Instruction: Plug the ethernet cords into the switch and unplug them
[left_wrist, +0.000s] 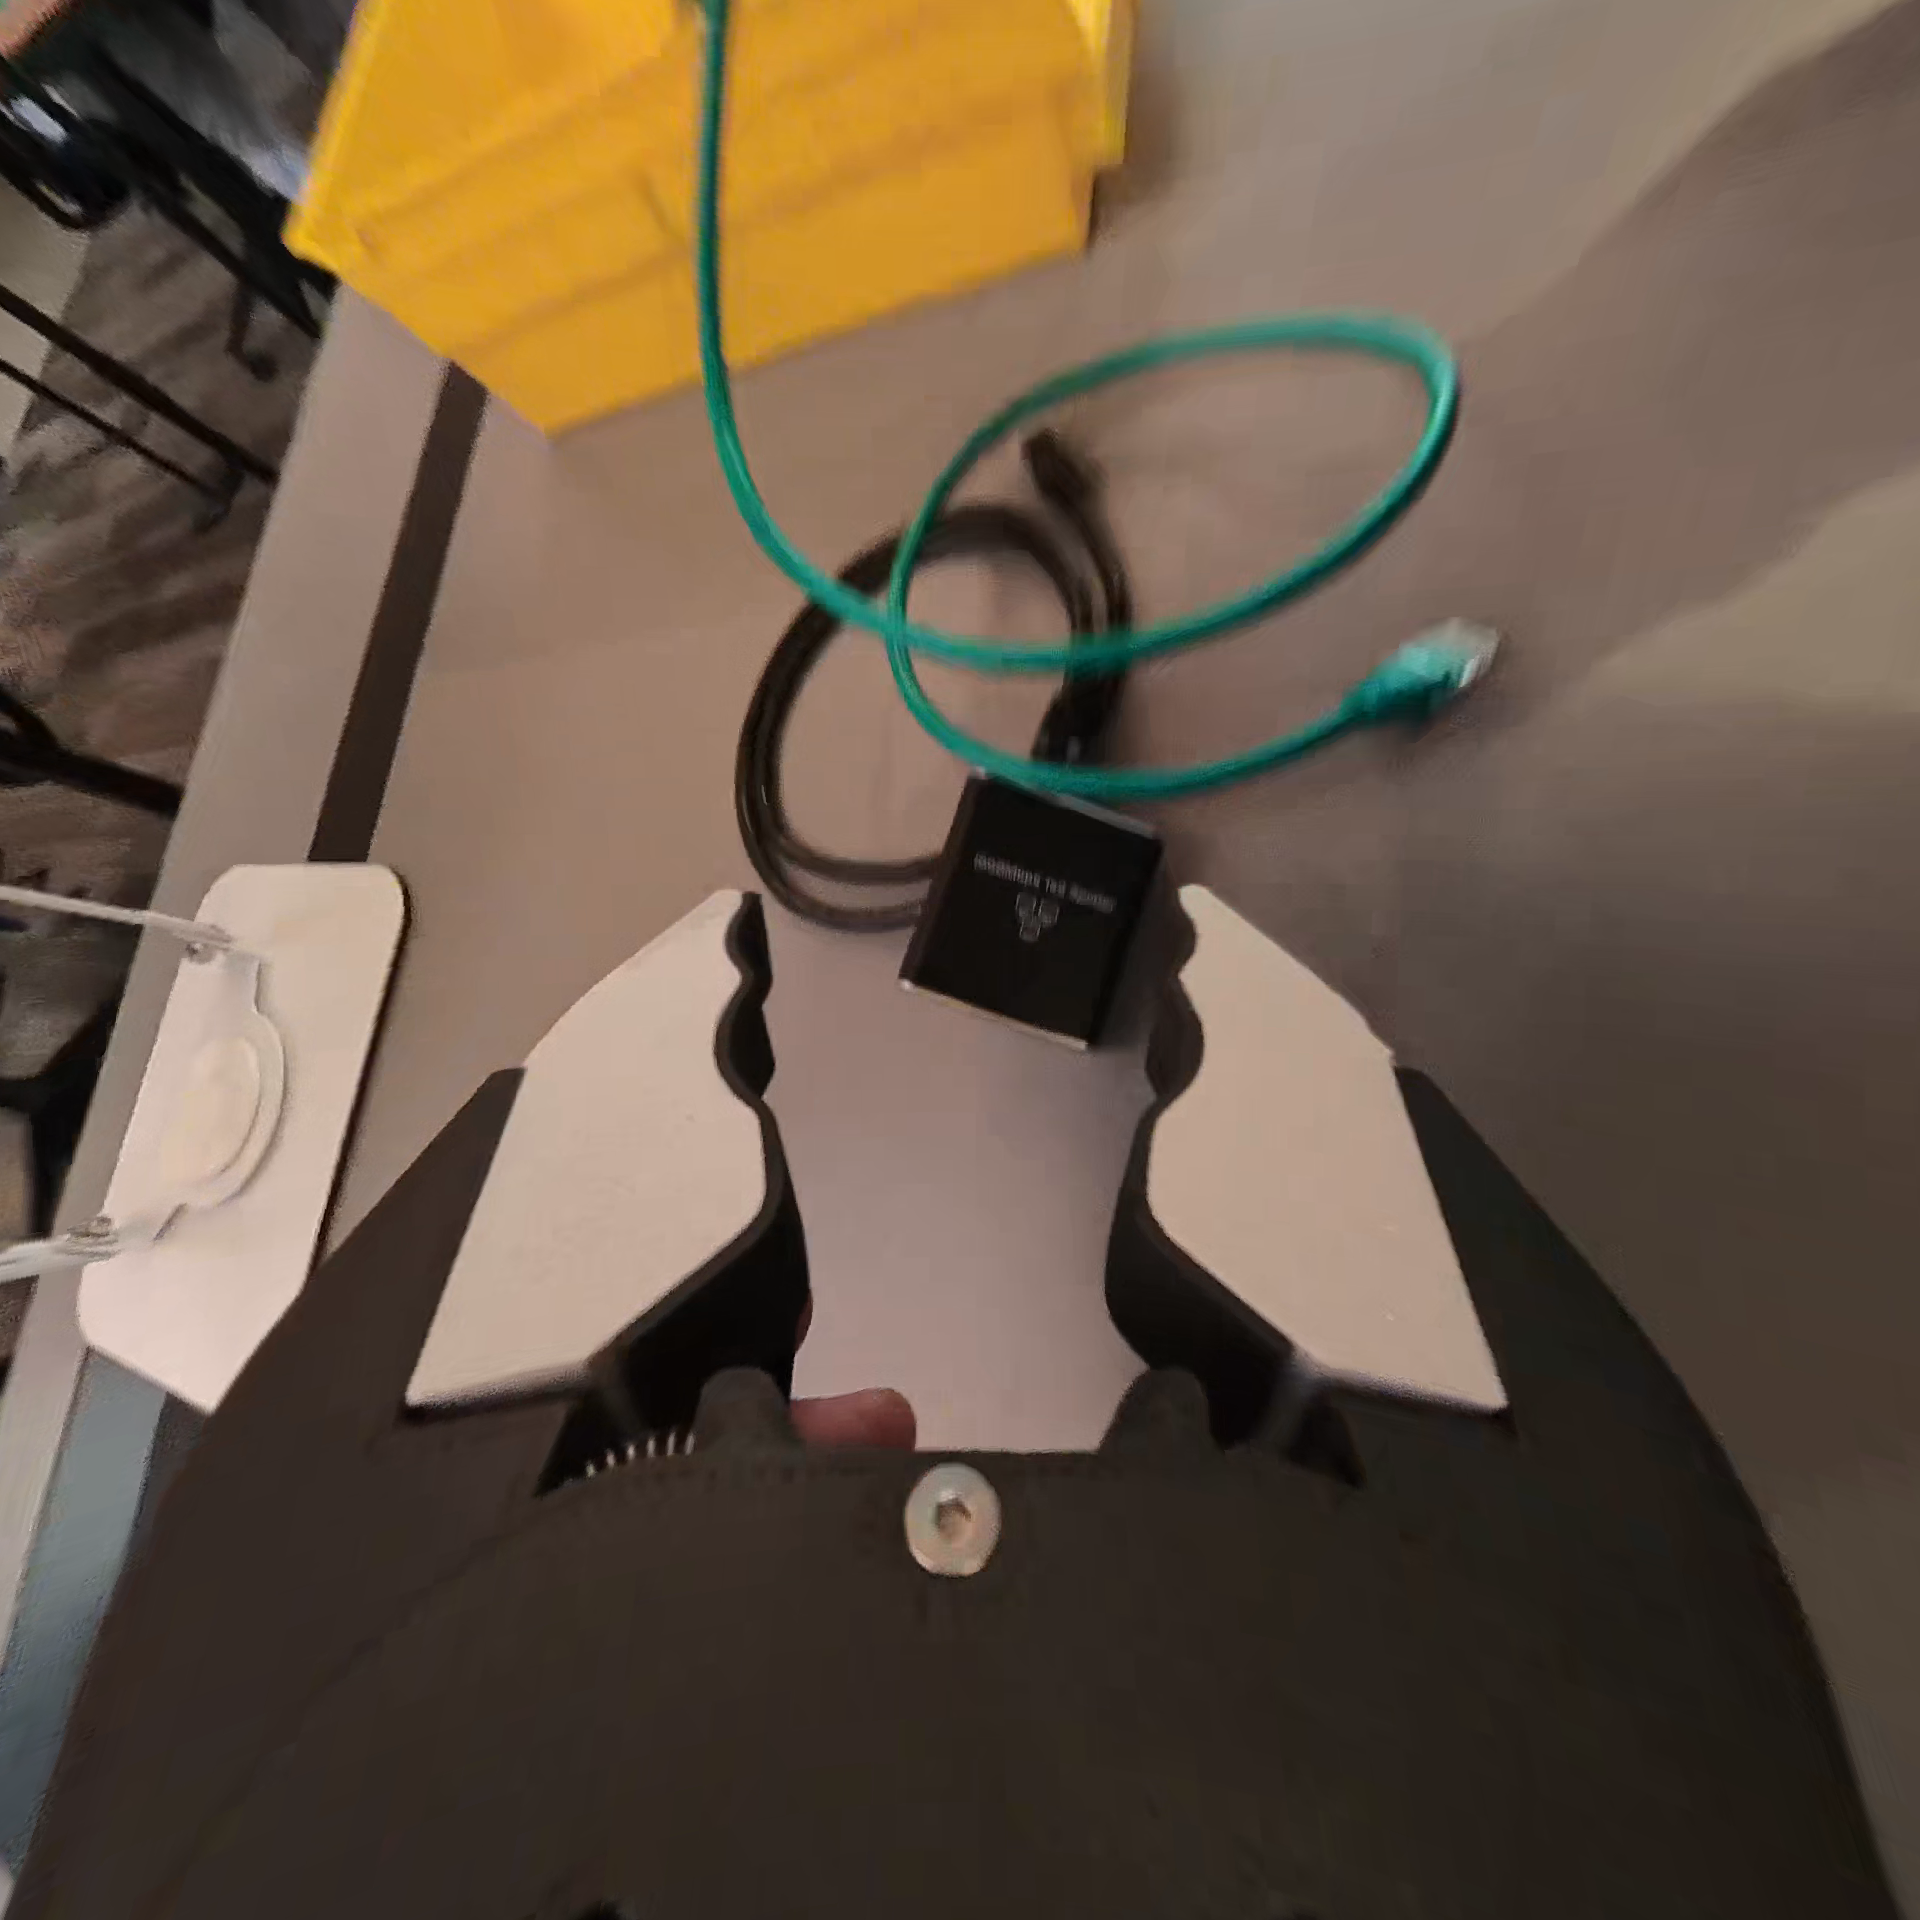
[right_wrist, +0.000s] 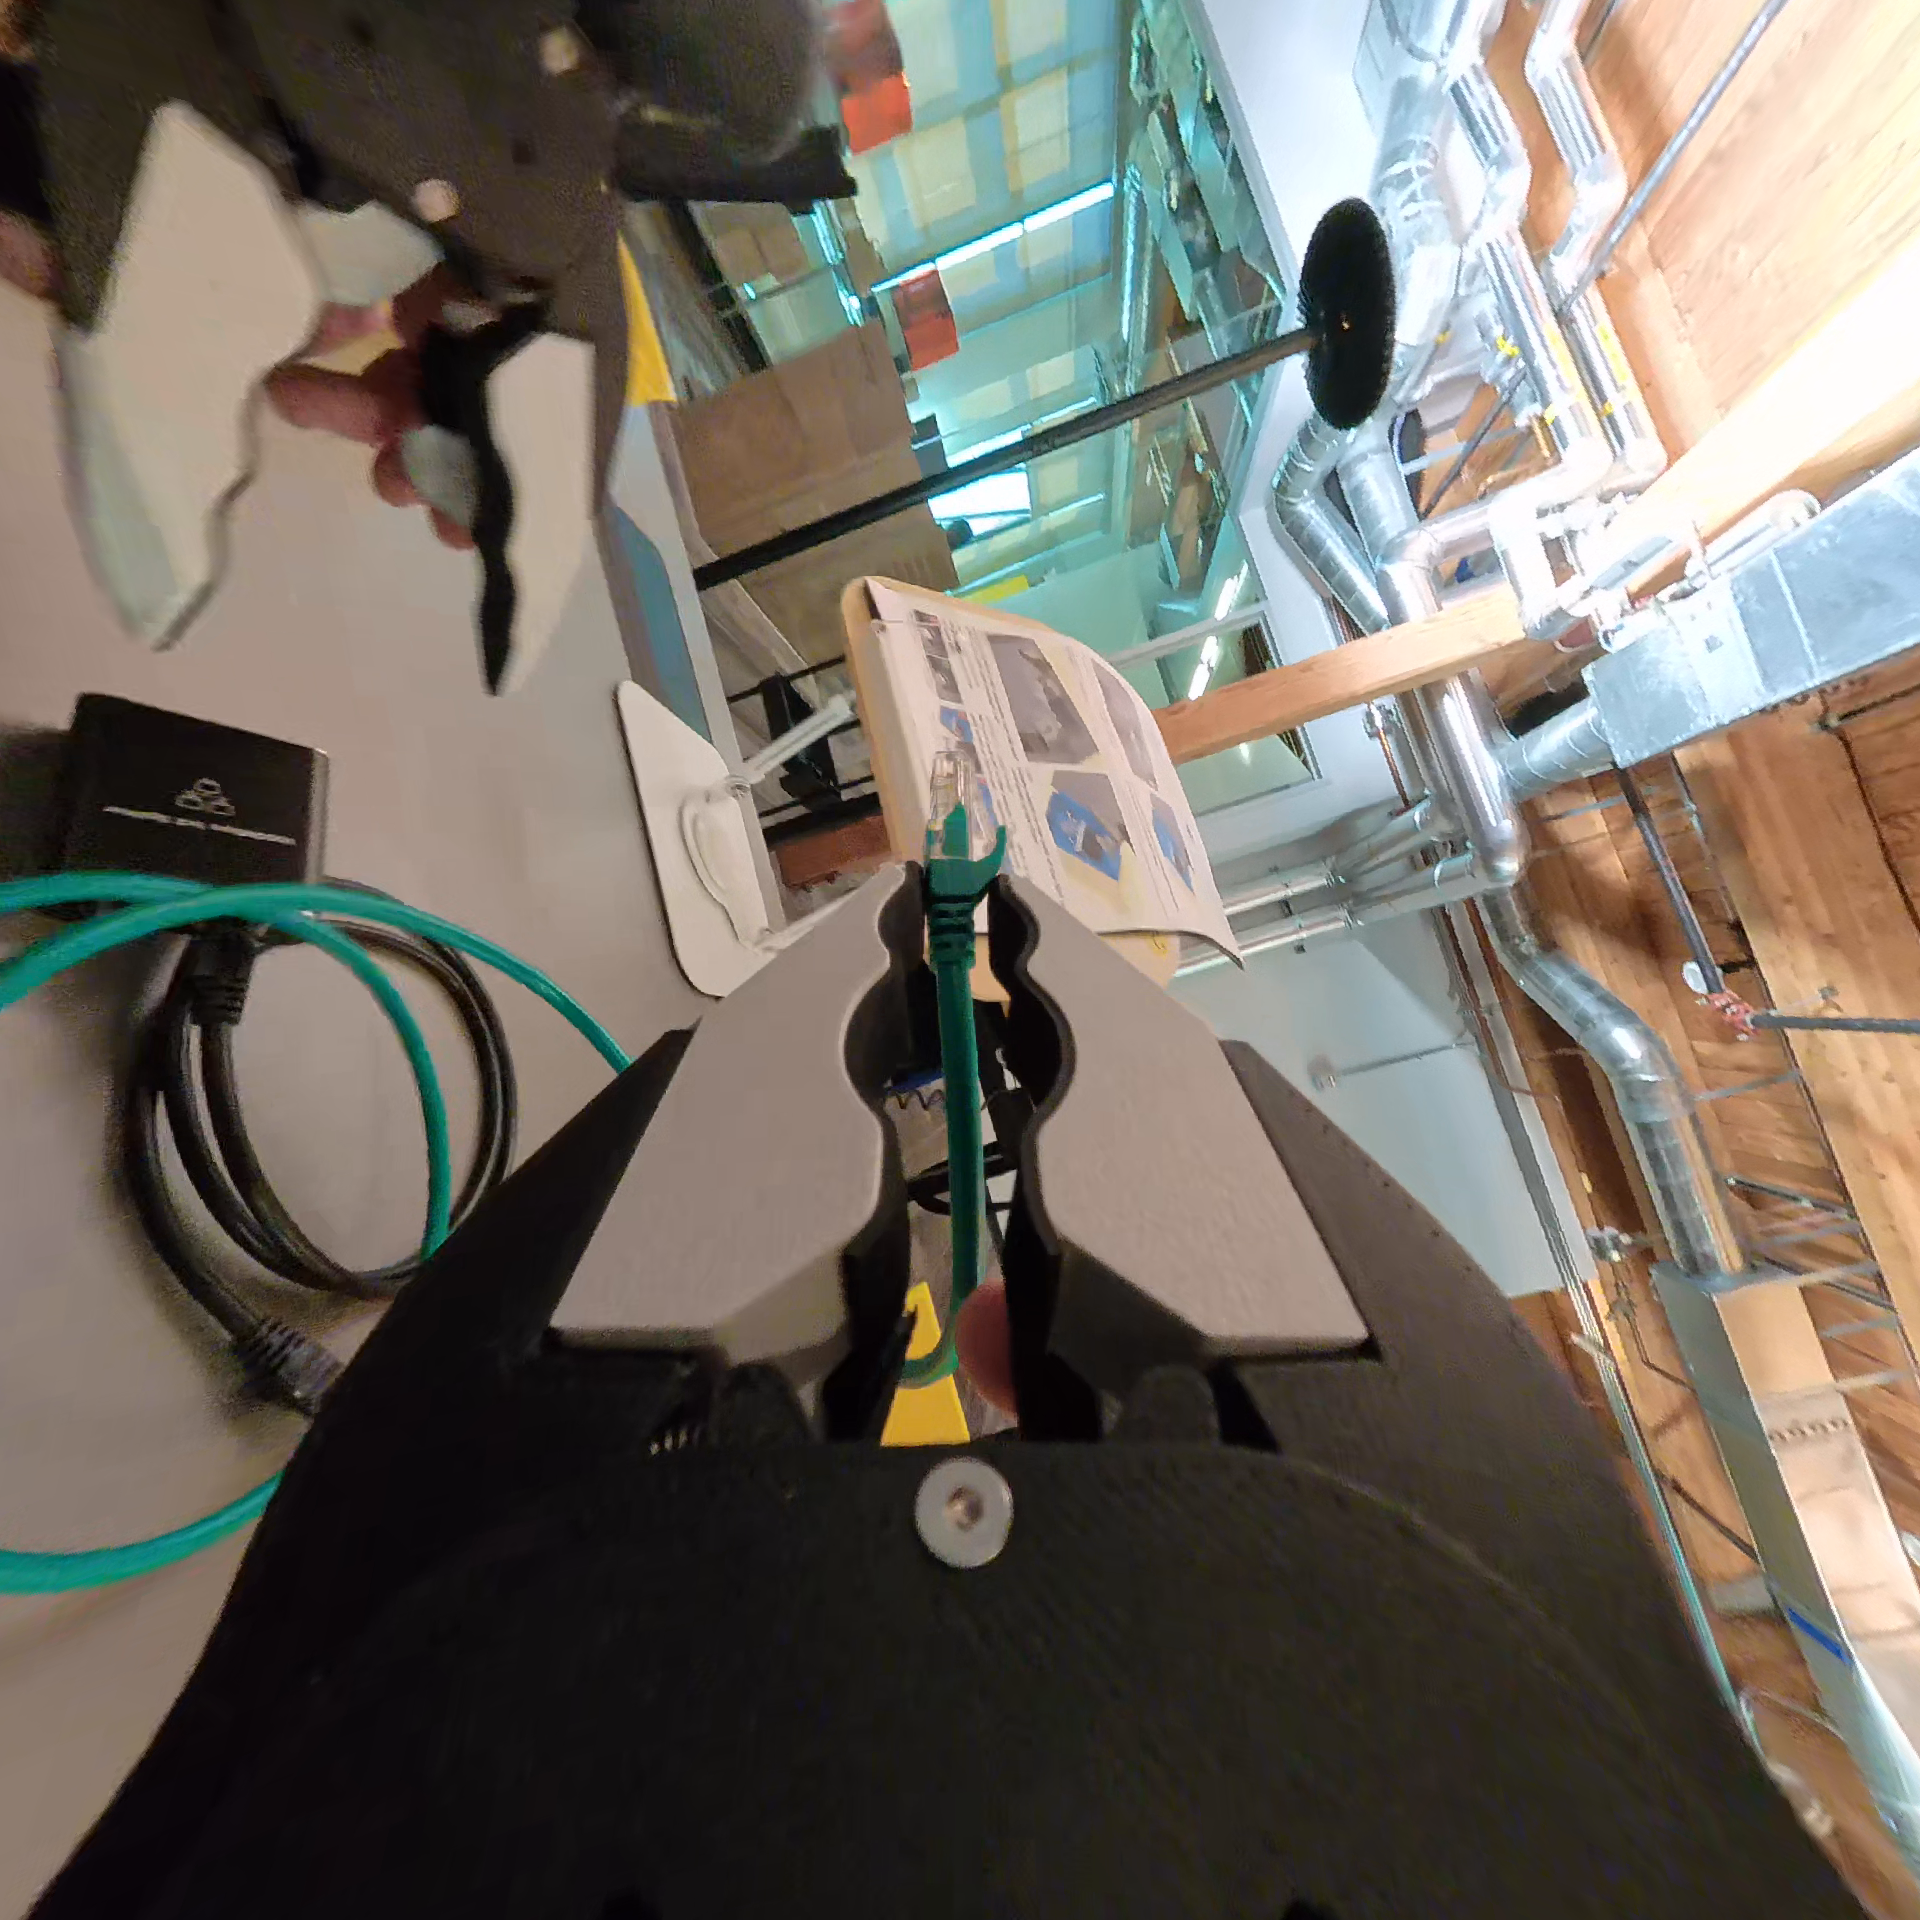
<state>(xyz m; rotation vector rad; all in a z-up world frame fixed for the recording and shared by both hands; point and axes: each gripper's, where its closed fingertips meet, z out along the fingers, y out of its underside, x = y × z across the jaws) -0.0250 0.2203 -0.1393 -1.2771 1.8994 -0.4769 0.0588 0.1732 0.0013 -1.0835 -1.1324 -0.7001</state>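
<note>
Here the grey surface (left_wrist: 1558, 1039) fills most of the left wrist view, with a yellow bin (left_wrist: 707, 197) at the top and a white plate (left_wrist: 239, 1122) at the left edge. The left tool (left_wrist: 966, 935) is spread wide with nothing between its fingers; the black switch (left_wrist: 1029, 925) lies on the surface between its tips, touching neither. A coiled black cord (left_wrist: 790, 727) sits just beyond the switch, and the green cord (left_wrist: 1174, 499) loops over it, its free plug (left_wrist: 1434, 675) resting at centre right. In the right wrist view the right tool (right_wrist: 945, 904) is closed on the green cord's other end, its clear plug (right_wrist: 953, 800) poking past the tips. Behind, a printed sheet on a board (right_wrist: 1039, 769) stands mid-frame; silver ducts (right_wrist: 1455, 727) and wooden ceiling beams (right_wrist: 1766, 935) fill the right side.
</note>
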